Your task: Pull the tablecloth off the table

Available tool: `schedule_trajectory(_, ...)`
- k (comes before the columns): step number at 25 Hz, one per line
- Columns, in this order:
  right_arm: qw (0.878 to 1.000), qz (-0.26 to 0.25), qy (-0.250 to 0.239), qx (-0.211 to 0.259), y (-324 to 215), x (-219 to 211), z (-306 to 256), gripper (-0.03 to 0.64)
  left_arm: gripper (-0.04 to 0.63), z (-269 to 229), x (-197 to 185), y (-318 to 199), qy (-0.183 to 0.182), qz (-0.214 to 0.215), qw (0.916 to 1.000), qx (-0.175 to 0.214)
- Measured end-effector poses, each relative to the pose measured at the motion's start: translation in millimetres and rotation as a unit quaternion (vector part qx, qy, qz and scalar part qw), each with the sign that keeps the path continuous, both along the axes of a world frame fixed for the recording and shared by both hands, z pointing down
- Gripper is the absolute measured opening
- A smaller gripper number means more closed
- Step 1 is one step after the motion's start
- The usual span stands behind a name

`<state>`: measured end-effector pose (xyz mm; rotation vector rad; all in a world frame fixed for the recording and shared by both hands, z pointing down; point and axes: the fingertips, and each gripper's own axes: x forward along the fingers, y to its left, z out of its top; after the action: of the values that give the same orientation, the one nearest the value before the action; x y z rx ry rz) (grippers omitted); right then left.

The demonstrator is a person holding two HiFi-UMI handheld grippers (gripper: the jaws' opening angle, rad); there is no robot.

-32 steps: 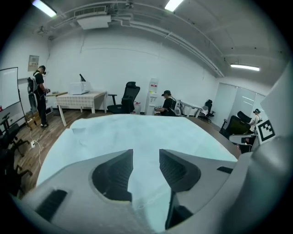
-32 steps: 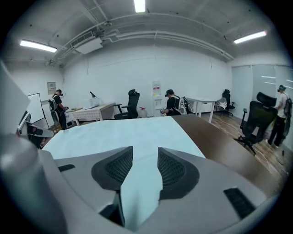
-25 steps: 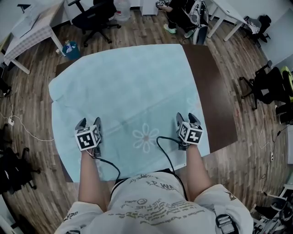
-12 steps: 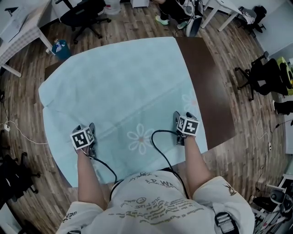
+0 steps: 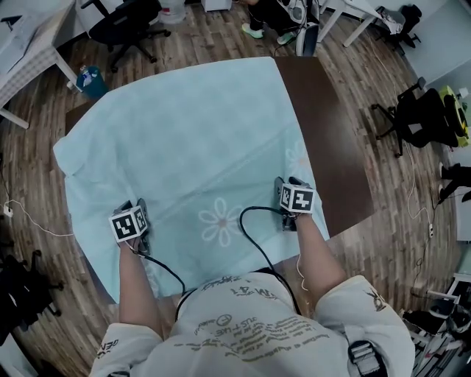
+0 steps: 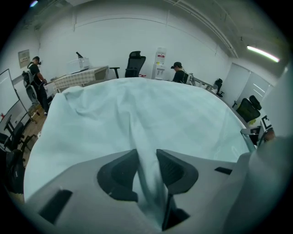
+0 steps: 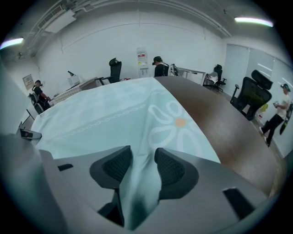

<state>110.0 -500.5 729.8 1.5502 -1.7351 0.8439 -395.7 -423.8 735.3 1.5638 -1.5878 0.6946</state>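
Light blue tablecloth (image 5: 191, 132) is spread over the dark brown table (image 5: 335, 140) and covers most of it. The table's right strip is bare, and the cloth's left side hangs over the table edge. The left gripper (image 5: 136, 208) is on the near-left part of the cloth. The right gripper (image 5: 289, 184) is on the near-right part, close to the cloth's right edge. Both point down and away from the person. In the left gripper view the jaws have just been closing and are now narrow, with a raised fold of tablecloth pinched between both pads. The right gripper view shows the same: jaws just closing in, a bunched fold filling the gap and touching both pads. An edge flower print (image 7: 176, 121) sits just ahead of them. A centre flower print (image 5: 221, 221) lies between the two grippers. A black office chair (image 5: 121, 22) stands on the wood floor (image 5: 383, 243) past the far end.
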Motion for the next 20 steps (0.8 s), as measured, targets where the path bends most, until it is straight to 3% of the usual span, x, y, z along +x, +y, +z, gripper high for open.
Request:
schedule_trajectory(2,1.000,-0.014,-0.001,-0.014,1.4,-7.4,0.4,0.117,0.027,-0.3,13.3,-1.6,0.015,0.014,0.9998,-0.001)
schedule_trajectory(3,1.000,-0.015,-0.002,-0.020,1.8,-9.4,0.4,0.048,0.014,-0.6,17.8,-2.2,0.018,0.013,0.9997,0.000)
schedule_trajectory(4,1.000,-0.013,-0.002,-0.022,1.9,-10.0,-0.1,0.033,0.012,-1.1,20.2,-2.7,0.018,0.009,0.9998,0.003)
schedule_trajectory(9,1.000,0.007,-0.006,0.014,1.1,-9.7,-2.1,0.023,0.009,-4.6,21.3,2.4,0.027,-0.009,0.9993,0.026)
schedule_trajectory(15,0.998,0.035,-0.022,0.054,9.2,-6.9,-24.9,0.015,0.009,-27.1,34.7,8.6,0.001,0.012,0.9988,0.047)
schedule_trajectory(20,0.994,0.024,-0.051,0.095,16.1,-22.9,-60.7,0.015,0.009,-56.4,45.0,13.9,-0.012,0.032,0.9966,0.075)
